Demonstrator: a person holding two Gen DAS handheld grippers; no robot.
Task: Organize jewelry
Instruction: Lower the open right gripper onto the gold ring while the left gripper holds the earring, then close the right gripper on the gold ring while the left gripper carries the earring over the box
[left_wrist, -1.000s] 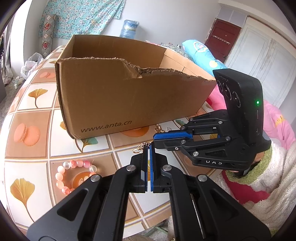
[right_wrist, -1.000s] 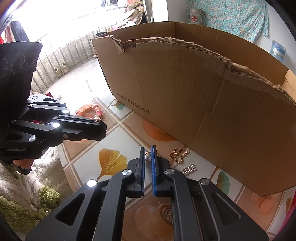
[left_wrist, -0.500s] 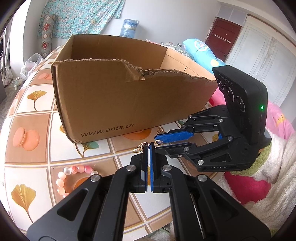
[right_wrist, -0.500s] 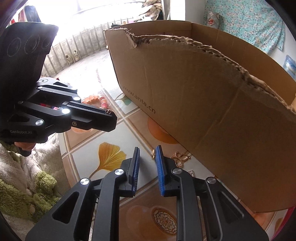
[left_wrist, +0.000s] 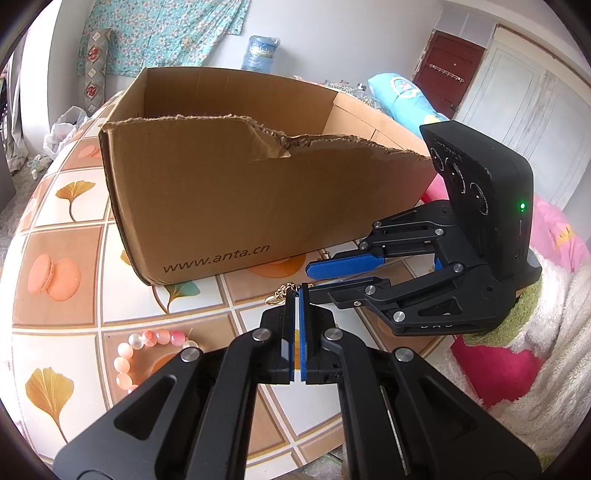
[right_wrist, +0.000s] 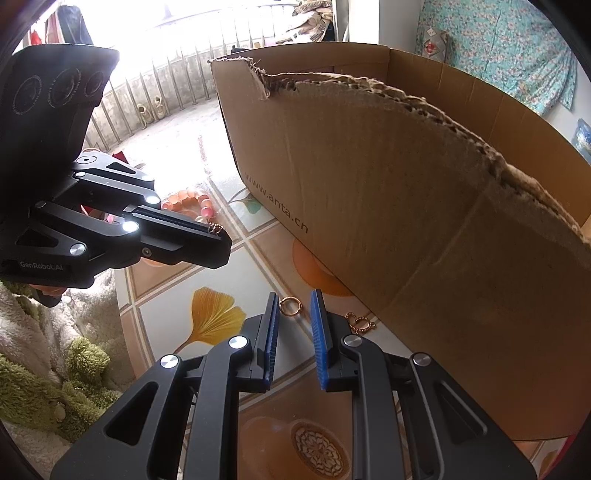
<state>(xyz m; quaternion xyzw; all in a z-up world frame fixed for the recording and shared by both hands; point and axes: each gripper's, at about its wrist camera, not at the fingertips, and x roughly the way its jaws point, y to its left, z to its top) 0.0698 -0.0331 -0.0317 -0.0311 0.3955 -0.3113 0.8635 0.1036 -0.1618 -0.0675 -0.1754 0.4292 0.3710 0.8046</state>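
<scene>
The gold chain (left_wrist: 281, 291) is pinched at the very tips of the left gripper (left_wrist: 297, 295), whose jaws are closed flat on it; its clasp ring and a few links dangle free on the fingertips' far side, above the table (left_wrist: 66, 295), just in front of the cardboard box (left_wrist: 229, 206). It looks feather-light and limp, so it will likely swing and slide out of a loose pinch; bunching several links between the pads seems safer than taking a single link.

A small gold ring (right_wrist: 290, 307) lies flat on the table between the slightly parted fingers of the right gripper (right_wrist: 293, 308), which hold nothing. It looks stiff, thin and slippery, best taken across its rim. A gold openwork charm (right_wrist: 359, 322) lies beside the box's base, and a pink bead bracelet (left_wrist: 147, 350) sits nearer the table's edge.
</scene>
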